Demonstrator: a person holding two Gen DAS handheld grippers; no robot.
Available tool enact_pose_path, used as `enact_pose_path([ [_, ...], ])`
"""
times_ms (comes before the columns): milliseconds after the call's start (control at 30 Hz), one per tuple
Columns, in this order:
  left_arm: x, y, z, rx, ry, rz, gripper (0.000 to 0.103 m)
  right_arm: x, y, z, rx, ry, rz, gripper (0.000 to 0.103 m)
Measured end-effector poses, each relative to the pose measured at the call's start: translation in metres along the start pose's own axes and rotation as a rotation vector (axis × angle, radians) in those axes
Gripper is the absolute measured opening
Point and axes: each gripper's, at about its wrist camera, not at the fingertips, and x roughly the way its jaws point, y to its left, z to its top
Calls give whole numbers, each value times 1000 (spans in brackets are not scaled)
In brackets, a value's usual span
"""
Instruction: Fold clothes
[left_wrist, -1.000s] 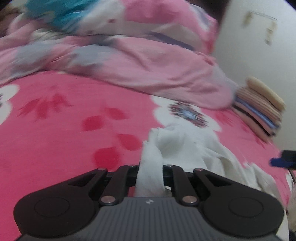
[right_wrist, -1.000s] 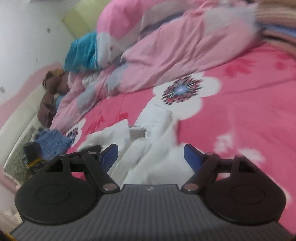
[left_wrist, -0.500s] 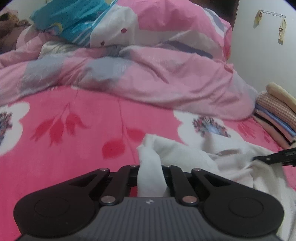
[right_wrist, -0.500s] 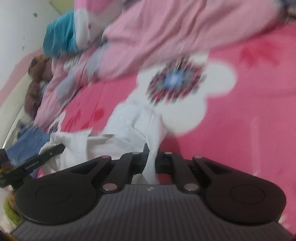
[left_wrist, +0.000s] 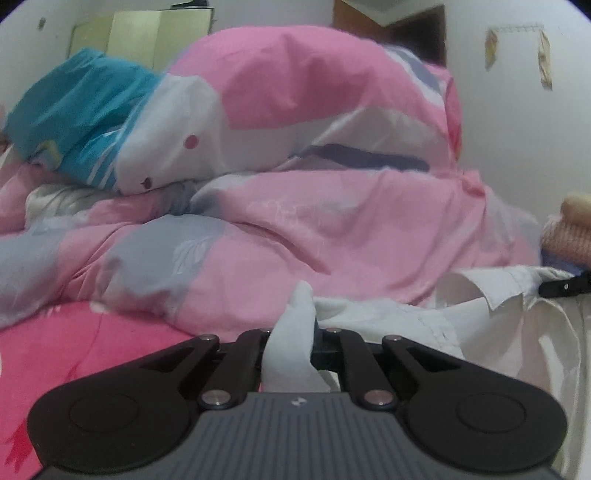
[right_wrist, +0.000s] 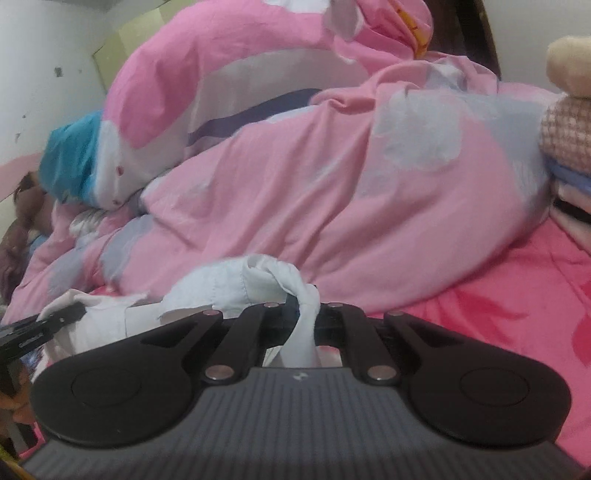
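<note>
Pink floral bedding (left_wrist: 92, 350) covers the bed that serves as the working surface, with a heaped pink-and-grey duvet (left_wrist: 332, 240) filling the view from 9 to 3 o'clock and a stack of folded clothes (right_wrist: 569, 147) at about 2 o'clock in the right wrist view.

A white shirt (left_wrist: 388, 317) is strung between the two tools, low over the bed just in front of the duvet. The left claw (left_wrist: 291, 343) is closed narrow on a bunched wad of its fabric, which pokes up at 12 o'clock between the fingers. The right claw (right_wrist: 304, 325) is likewise pinched tight on a twisted rope of the same cloth. From the left wrist view, the collar (left_wrist: 491, 295) flares out at 2 o'clock, near the tip of the other tool.

The shirt looks thin, light and completely limp: it sags and wrinkles between the grips and will not hold any shape alone. It seems unlikely to slip from a firm pinch, and it is not fragile, but gathered grips like these drag creases into the panel. My judgement is that holds at the shoulder seams or hem corners, with the cloth pulled taut between them, would let it lie flat. Whether the fabric is being spread out or brought over into a fold cannot be settled from these views.
</note>
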Motion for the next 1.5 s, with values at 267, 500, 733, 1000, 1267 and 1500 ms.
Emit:
enact_pose_path([
  [267, 29, 13, -23, -74, 145, 52, 53, 64, -43, -39, 161, 155, -43, 21],
  [500, -20, 30, -18, -115, 96, 50, 70, -16, -47, -25, 214, 77, -33, 54],
  [733, -97, 7, -23, -59, 143, -236, 76, -123, -2, -75, 166, 168, 182, 82],
  [1000, -161, -37, -69, 17, 192, -438, 77, -168, 32, -162, 72, 219, 93, 85],
  [1267, -211, -56, -87, 106, 115, -457, 77, -206, 45, -171, 162, 30, 85, 5],
  [1500, -246, -85, -89, 246, -20, -507, 89, -245, 90, -147, 102, -81, 273, 5],
])
